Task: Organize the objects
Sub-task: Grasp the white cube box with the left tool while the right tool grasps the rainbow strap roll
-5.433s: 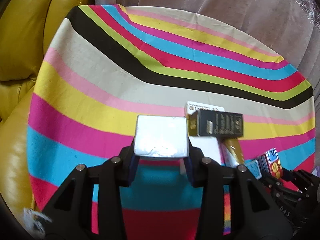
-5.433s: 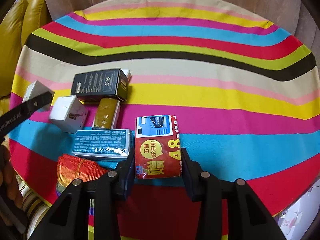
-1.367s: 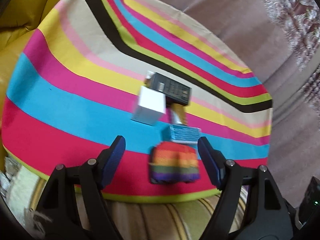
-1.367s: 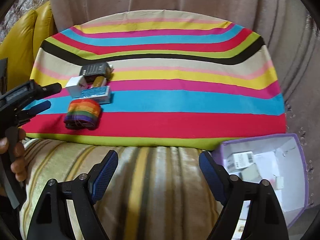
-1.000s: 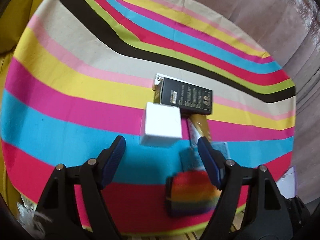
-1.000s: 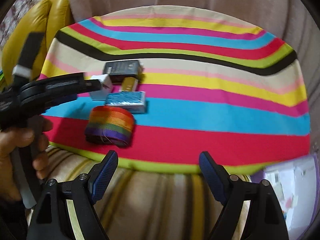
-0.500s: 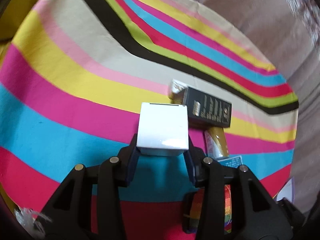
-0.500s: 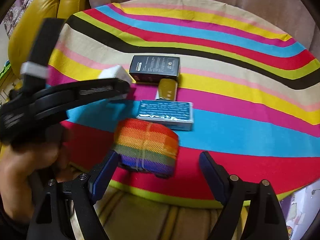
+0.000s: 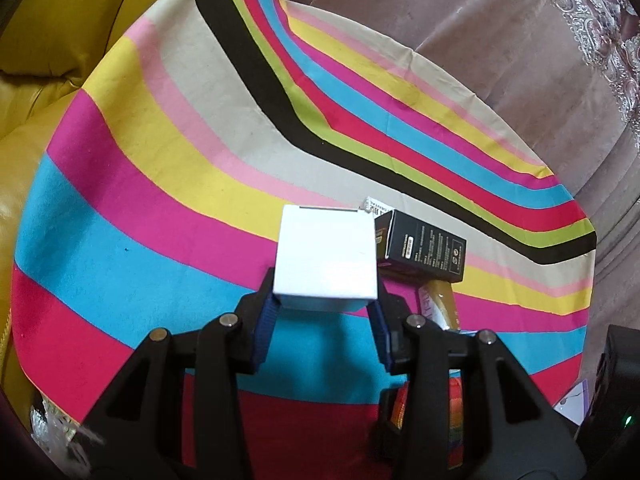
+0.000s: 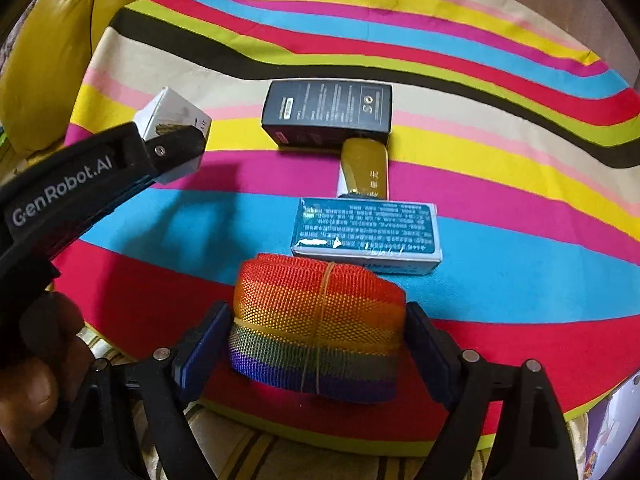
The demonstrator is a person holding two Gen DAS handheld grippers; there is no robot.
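Note:
My left gripper [image 9: 325,308] is shut on a white box [image 9: 326,256] and holds it above the striped cloth [image 9: 160,184]; the right wrist view shows the same box [image 10: 172,120] lifted at the left. My right gripper [image 10: 316,344] is open, its pads on either side of a rainbow mesh roll [image 10: 316,320] near the cloth's front edge; I cannot tell whether they touch it. Behind the roll lie a teal box [image 10: 366,232], a gold packet [image 10: 364,168] and a black box [image 10: 328,112], which also shows in the left wrist view [image 9: 424,250].
A yellow leather sofa [image 10: 52,48] is at the left. A beige curtain [image 9: 480,40] hangs behind the table. A striped seat cover [image 10: 256,460] lies below the cloth's front edge. A purple bin's corner [image 10: 612,432] shows at the lower right.
The left gripper closed on the white box and lifted it. The right gripper moved in from the bin side to the rainbow roll, now between its open fingers.

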